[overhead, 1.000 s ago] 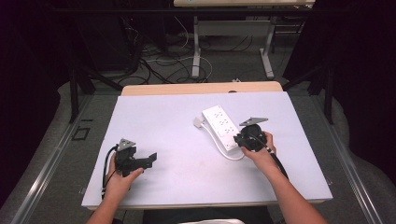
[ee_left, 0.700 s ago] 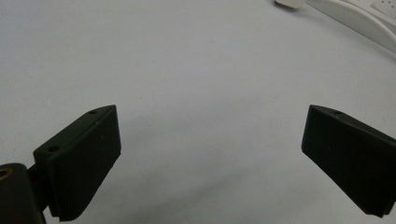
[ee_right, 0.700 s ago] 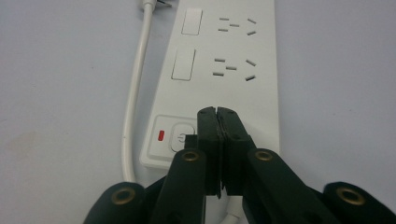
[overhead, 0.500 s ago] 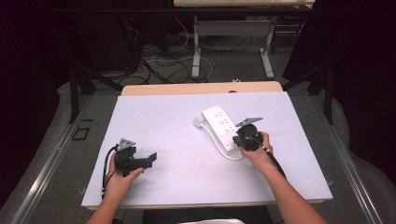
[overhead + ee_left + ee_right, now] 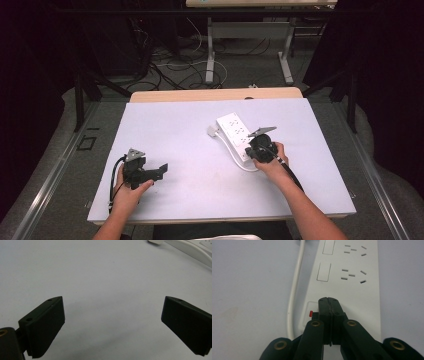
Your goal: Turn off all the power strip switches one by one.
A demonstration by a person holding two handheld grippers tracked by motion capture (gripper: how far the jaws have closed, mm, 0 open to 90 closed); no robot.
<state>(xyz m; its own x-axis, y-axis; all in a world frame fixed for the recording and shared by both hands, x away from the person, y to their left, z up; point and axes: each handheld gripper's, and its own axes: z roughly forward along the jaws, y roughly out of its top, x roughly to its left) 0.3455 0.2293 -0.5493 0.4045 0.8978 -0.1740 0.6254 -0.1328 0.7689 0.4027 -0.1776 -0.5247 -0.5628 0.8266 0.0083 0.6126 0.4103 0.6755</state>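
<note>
Item: white power strip [image 5: 235,134], right of the table's [image 5: 190,120] middle; our right gripper [image 5: 329,301], jaws pressed together on nothing, covers its near switch, only a red sliver visible. Left gripper [image 5: 112,325], near front-left corner, gapes wide, empty.

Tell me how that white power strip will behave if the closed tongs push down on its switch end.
The power strip lies flat on the table, so it probably won't tip. Its smooth plastic may slide on the smooth tabletop. The white cable looks bendy and should trail along, barely resisting. The right tongs are shut above its switch.
</note>
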